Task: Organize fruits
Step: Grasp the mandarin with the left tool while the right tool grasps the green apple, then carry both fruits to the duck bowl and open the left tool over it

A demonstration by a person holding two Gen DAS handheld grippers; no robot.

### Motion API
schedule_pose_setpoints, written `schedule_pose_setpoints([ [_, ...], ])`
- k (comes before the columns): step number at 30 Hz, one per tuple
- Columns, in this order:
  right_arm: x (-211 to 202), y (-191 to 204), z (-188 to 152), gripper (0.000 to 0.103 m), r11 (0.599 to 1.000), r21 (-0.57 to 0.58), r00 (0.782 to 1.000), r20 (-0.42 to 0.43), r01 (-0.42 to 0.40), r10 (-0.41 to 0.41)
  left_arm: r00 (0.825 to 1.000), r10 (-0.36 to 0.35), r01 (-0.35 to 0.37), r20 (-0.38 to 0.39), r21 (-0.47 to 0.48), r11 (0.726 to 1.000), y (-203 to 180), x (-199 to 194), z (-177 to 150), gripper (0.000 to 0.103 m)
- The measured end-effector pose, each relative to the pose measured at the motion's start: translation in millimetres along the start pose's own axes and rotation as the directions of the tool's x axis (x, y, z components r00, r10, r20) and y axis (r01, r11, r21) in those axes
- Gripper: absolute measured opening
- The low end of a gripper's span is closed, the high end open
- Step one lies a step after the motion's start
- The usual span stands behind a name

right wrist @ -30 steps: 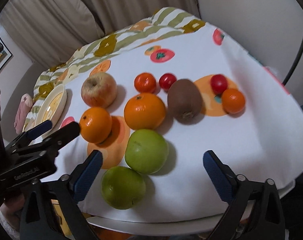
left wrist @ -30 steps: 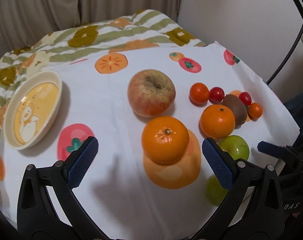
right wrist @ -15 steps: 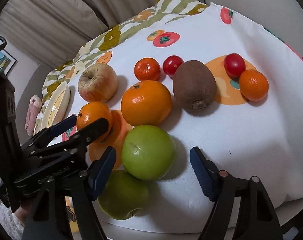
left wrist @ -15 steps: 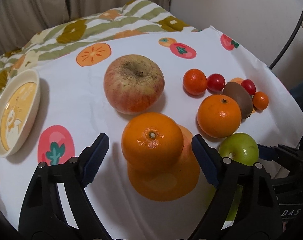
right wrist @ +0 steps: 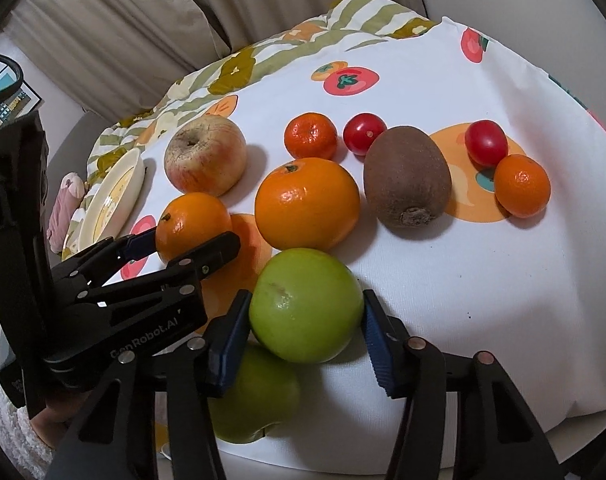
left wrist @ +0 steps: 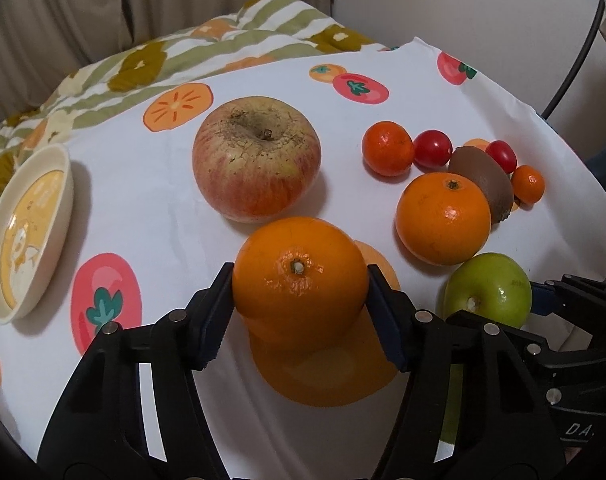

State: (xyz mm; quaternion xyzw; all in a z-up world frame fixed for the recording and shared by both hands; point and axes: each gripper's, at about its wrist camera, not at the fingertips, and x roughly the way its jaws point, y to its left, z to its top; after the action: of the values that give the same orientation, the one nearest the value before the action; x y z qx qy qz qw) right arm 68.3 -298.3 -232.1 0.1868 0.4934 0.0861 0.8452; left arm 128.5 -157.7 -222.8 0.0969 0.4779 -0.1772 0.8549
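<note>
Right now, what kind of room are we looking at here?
Probably a room in a home: a table under a fruit-print cloth, closed beige curtains behind it, and a child's cartoon bowl beside loose fruit.

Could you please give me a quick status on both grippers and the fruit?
Left hand-held gripper closing, pads on an orange. Right hand-held gripper closing around a green apple. Second green apple touching below it; bowl empty.
</note>
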Motion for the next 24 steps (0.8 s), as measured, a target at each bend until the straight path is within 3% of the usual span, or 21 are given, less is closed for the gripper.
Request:
schedule_pose_setpoints([
  [13,-13,-2,3,0.05,1.0,0.001,1.0,0.006,-0.002,0.002,0.999,0.047,-0.046,0.017,-0.052,0.998,12,-21,1,0.067],
  [24,-46,12,26,0.05,0.997,-0.076,0.998,0.061,-0.027,0.032,0.989,0.119,-0.109,0.089,-0.112,0.988,21,-75,18,0.067],
])
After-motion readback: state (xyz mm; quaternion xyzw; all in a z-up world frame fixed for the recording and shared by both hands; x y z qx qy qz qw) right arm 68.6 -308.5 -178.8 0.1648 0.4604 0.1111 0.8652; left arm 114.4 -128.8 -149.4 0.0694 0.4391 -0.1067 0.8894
